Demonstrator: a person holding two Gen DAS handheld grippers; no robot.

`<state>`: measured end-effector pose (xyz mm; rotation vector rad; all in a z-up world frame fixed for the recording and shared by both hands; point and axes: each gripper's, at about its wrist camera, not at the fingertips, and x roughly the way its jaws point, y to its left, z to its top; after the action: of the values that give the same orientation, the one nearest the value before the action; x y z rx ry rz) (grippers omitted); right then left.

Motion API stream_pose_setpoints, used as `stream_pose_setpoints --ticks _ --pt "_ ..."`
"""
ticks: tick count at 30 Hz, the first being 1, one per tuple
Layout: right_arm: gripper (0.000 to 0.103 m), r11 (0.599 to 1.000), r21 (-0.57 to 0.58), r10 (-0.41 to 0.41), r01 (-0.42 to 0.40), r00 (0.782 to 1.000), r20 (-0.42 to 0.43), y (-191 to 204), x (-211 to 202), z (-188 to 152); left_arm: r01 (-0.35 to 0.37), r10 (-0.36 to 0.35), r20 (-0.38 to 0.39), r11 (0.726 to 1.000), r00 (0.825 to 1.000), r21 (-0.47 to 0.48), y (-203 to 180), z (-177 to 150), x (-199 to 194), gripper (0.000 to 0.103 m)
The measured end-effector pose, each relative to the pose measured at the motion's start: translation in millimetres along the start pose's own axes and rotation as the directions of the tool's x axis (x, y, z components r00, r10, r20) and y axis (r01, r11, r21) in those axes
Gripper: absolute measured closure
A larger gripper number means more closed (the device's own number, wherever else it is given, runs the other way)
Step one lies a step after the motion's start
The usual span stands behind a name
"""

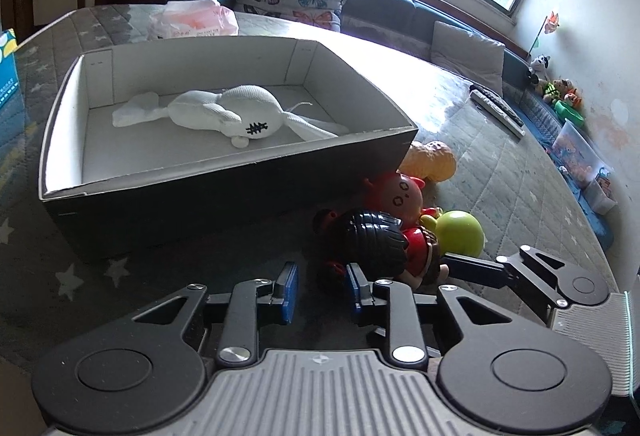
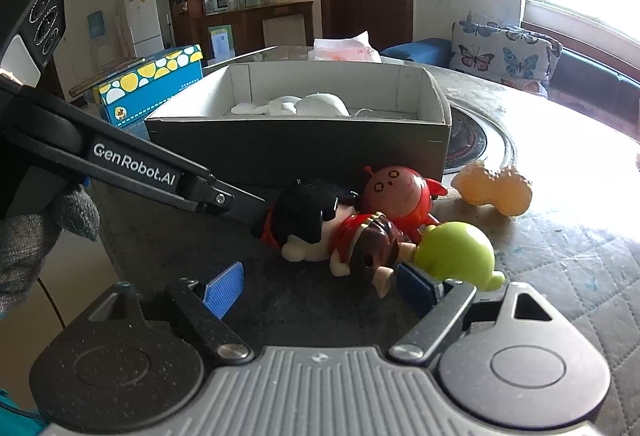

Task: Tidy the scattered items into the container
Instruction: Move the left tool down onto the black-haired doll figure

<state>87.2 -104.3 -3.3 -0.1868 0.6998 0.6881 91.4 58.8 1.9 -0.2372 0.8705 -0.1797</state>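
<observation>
- Two claws hang low over a table (image 1: 500,172) covered with a grey quilted, star-printed cloth, both aimed at a cluster of small toys beside a box.
- The left claw (image 1: 322,286) has its blue pads a little apart with nothing pinched between them; the black-haired figure (image 1: 372,240) lies just beyond its tips. In the right wrist view this claw reaches in from the left, its tip close against the same figure (image 2: 308,212).
- The right claw (image 2: 320,282) is spread wide; nothing is gripped. A brown-haired doll in red (image 2: 372,244) lies between and just ahead of its pads, and the right pad sits just beside the green toy (image 2: 456,250).
- A person's hand in a grey knit glove (image 2: 36,232) holds the left tool.
- The container, a dark box with a white inside (image 1: 224,172), stands on the table just behind the toys. One white plush toy (image 1: 224,112) already lies flat in it.
- Still outside the box: the black-haired figure, the brown-haired doll, a round red toy with a drawn face (image 1: 400,196) touching the box wall, the green toy (image 1: 460,232), and an orange peanut-shaped toy (image 1: 434,160) near the box corner.
- A blue carton with yellow spots (image 2: 156,84) stands beyond the box, and a pink-and-white packet (image 1: 192,20) lies behind it.
</observation>
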Motion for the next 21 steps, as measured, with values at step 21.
stream_pose_setpoints --ticks 21 --pt "0.017 1.0 -0.016 0.006 -0.006 1.0 -0.012 4.6 3.1 2.5 0.054 -0.053 -0.031 0.997 0.998 0.048 -10.1 -1.7 8.0 0.07"
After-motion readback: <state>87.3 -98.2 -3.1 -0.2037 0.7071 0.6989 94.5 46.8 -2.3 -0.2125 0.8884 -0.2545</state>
